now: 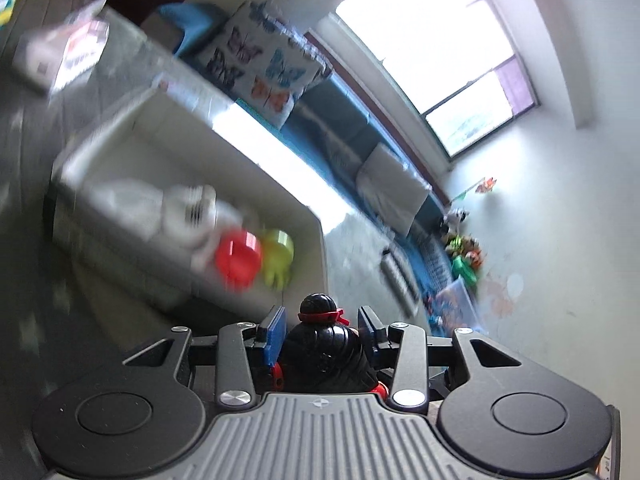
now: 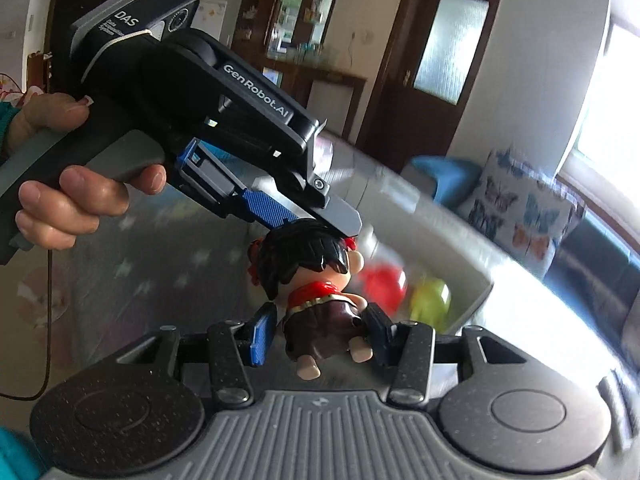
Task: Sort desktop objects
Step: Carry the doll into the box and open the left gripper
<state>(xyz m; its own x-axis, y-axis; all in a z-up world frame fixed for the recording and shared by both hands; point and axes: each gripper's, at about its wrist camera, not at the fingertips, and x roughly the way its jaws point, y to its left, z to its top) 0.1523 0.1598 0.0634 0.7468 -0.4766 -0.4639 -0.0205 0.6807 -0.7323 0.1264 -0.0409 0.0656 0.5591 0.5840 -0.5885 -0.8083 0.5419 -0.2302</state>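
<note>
A toy figurine [image 2: 308,256] with glossy black hair, a red scarf and a brown robe hangs in the air. My left gripper [image 2: 320,224] comes down from the upper left and is shut on its head. In the left wrist view the figurine [image 1: 324,352] fills the gap between the blue pads of the left gripper [image 1: 323,330]. My right gripper [image 2: 320,334] is shut on the figurine's body from the sides. Beyond it sits a white bin [image 2: 460,248] holding a red toy [image 2: 382,282] and a yellow-green toy [image 2: 430,300].
A person's hand [image 2: 80,204] holds the left gripper's handle. The white bin [image 1: 260,176] also holds blurred white objects [image 1: 160,208]. A box with papers [image 1: 60,52] lies on the grey table [image 1: 24,240]. A butterfly cushion [image 1: 260,64] rests on a blue sofa behind.
</note>
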